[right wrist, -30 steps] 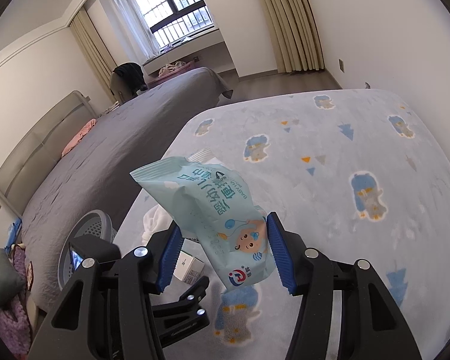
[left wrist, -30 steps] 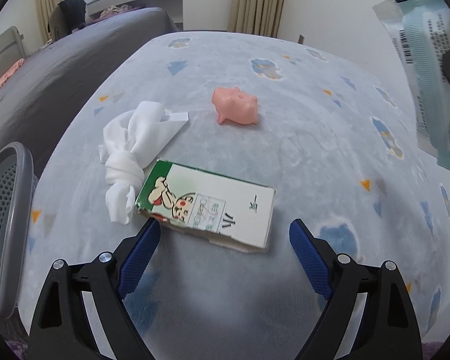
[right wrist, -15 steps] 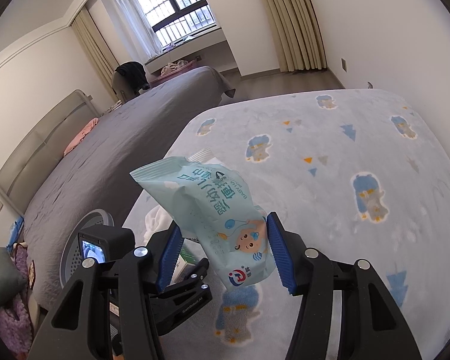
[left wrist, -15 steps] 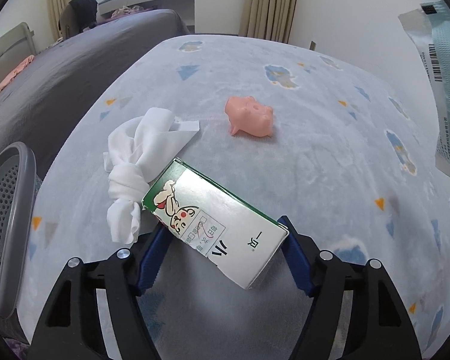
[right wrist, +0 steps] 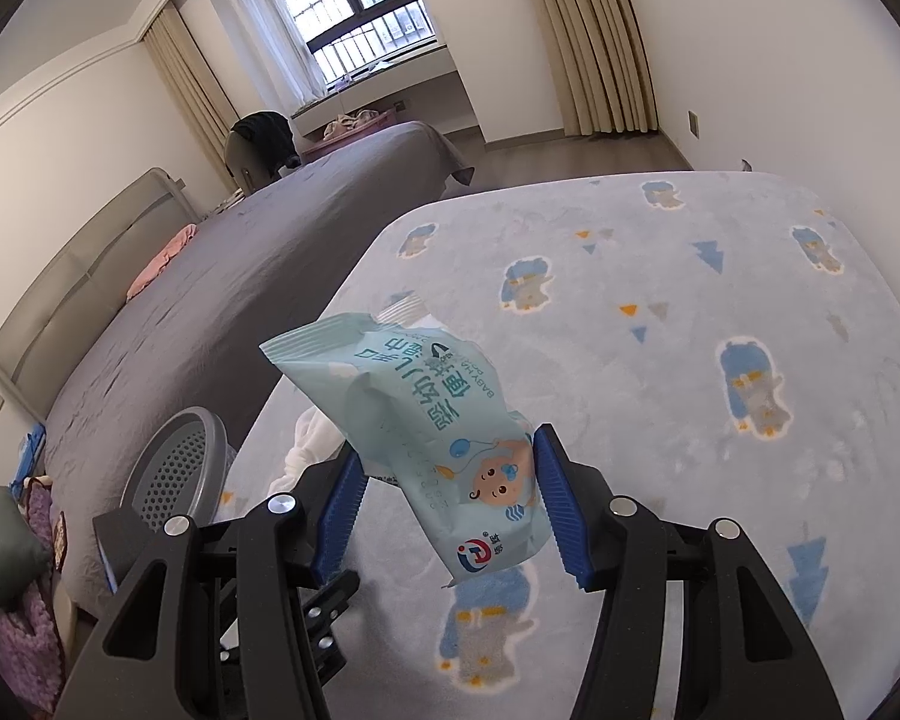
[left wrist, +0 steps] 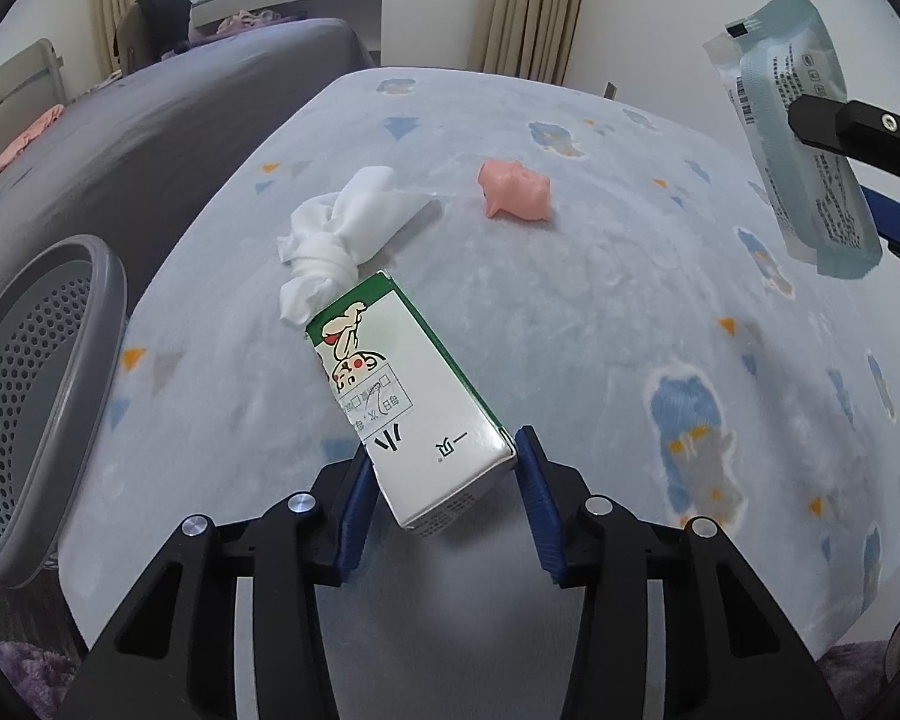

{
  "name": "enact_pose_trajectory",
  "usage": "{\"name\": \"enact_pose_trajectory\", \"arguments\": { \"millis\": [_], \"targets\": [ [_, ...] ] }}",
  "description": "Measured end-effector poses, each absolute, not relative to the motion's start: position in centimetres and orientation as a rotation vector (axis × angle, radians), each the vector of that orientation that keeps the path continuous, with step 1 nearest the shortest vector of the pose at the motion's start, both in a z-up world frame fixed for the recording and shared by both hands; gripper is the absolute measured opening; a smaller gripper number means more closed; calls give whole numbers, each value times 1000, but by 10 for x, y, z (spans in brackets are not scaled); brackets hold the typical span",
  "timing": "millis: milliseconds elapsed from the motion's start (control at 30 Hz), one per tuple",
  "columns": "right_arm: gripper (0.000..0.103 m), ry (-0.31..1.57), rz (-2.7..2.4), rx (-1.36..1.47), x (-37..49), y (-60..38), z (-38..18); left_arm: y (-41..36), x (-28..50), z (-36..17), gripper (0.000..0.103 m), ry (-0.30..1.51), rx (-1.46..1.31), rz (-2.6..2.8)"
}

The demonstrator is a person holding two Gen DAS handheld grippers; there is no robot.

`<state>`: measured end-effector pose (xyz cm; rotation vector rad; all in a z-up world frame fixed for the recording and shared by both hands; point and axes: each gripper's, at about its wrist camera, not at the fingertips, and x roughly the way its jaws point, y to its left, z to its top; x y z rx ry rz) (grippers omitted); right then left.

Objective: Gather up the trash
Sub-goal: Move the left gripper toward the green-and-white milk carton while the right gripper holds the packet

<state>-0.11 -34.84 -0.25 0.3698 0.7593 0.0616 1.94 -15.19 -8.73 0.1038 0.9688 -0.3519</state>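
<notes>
Carton [left wrist: 408, 414] sits pinched in left gripper [left wrist: 441, 483], jaws just closing onto its near end, far end tipped up off the blanket [left wrist: 600, 312], so it looks lifted for binning. Right gripper [right wrist: 447, 501] is clamped on a wipes pack [right wrist: 426, 420], held high above the blanket, probably parked there until both loads can go together. Bin [left wrist: 36, 372], grey and perforated, stands just beside the bed's left edge, near the left gripper, the likely drop spot. Behind the carton lies a knotted white tissue [left wrist: 336, 240], touching or nearly touching its far end; can't tell which. Farther back, apart, rests a pink lump [left wrist: 516, 192], not yet collected. Grey bed [left wrist: 168, 120] and window beyond.
</notes>
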Motion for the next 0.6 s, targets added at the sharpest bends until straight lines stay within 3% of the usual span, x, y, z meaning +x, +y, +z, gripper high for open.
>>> {"name": "enact_pose_trajectory", "arguments": {
  "millis": [100,167,233,600],
  "targets": [
    [54,759,64,368,-1,-345,-2,-139,10,-88,45,977,125,-343],
    [54,757,68,369,-1,-344,-1,-131,8,-89,54,990,125,-346],
    [54,756,69,369,0,-343,-1,-122,3,-86,70,978,121,-329],
    [54,760,72,371,2,-340,0,-121,12,-76,76,983,98,-288]
  ]
}}
